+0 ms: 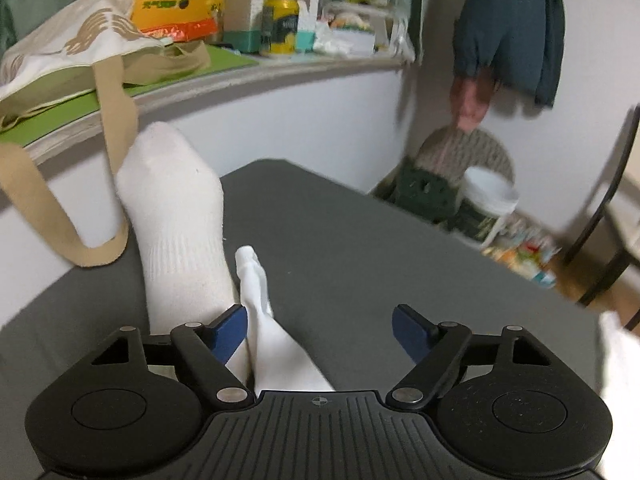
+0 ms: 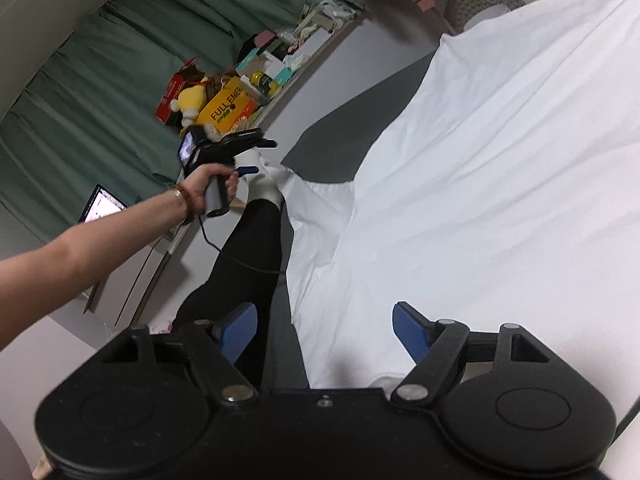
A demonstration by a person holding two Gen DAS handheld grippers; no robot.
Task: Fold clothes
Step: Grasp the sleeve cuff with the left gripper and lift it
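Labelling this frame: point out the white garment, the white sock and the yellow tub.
white garment (image 2: 500, 160), right wrist view, middle of the spread cloth.
white sock (image 1: 176, 200), left wrist view, heel area.
yellow tub (image 1: 176, 0), left wrist view, printed side.

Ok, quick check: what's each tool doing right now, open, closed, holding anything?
Left tool: open, holding nothing; white garment lies beside its left finger.
Right tool: open, empty, over the white garment.

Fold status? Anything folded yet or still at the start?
Early. Done: the white garment is spread over the grey table, with no fold visible. In hand: nothing gripped; the left gripper is open beside a bunched corner of it, and the right gripper is open over the cloth. Left: every fold.
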